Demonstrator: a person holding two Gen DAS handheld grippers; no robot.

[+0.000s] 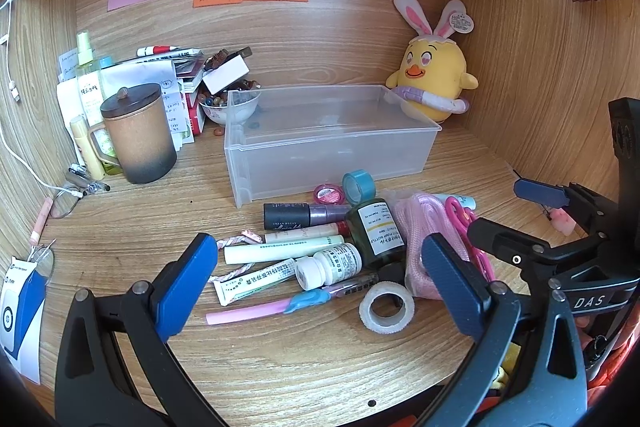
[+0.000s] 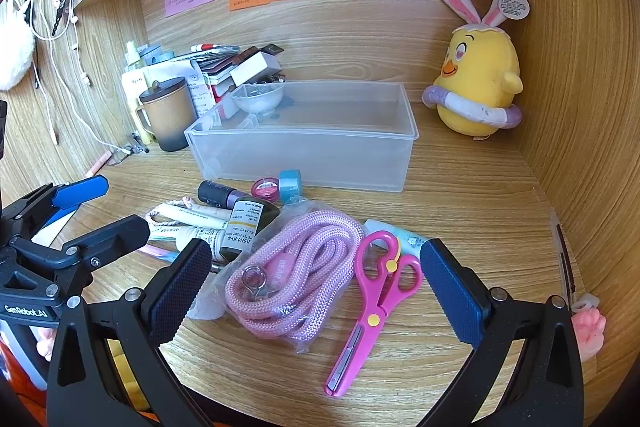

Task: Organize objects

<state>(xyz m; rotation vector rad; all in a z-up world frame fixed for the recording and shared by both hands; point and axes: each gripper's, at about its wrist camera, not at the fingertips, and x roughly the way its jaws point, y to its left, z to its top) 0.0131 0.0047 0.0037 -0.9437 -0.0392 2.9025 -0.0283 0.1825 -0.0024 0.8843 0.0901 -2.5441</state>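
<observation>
Almost nothing of the task is seen to be done. The clear bin [image 1: 332,131] stands toward the back of the bench [image 1: 280,367], and nothing can be made out inside it; the small dark spots near its left end cannot be told as lying in it or behind it. Its open top faces up and its near wall is just behind the pile.

All the loose things are left in a heap on the bench in front of the bin: the blue tape [image 1: 359,186] and a pink compact [image 1: 327,193] nearest the bin, a dark tube [image 1: 296,216], the green bottle [image 1: 376,231], a white pill bottle [image 1: 330,264], several pale tubes [image 1: 282,251], a pink pen [image 1: 256,311] and the white tape [image 1: 386,306]. To the right lie the bagged pink rope [image 2: 288,275] and the pink scissors [image 2: 374,303], the rope touching the scissors' handles.

The left gripper [image 1: 320,287] is held over the tubes and bottles with its jaws spread and nothing between them. The right gripper [image 2: 316,287] is held over the rope and scissors, jaws likewise spread and empty. Neither is touching anything.

It is judged that the sorting is at its very start: every item of the heap remains to be lifted into the bin, one grasp at a time. The cup, papers and plush at the back are presumably not part of it.
</observation>
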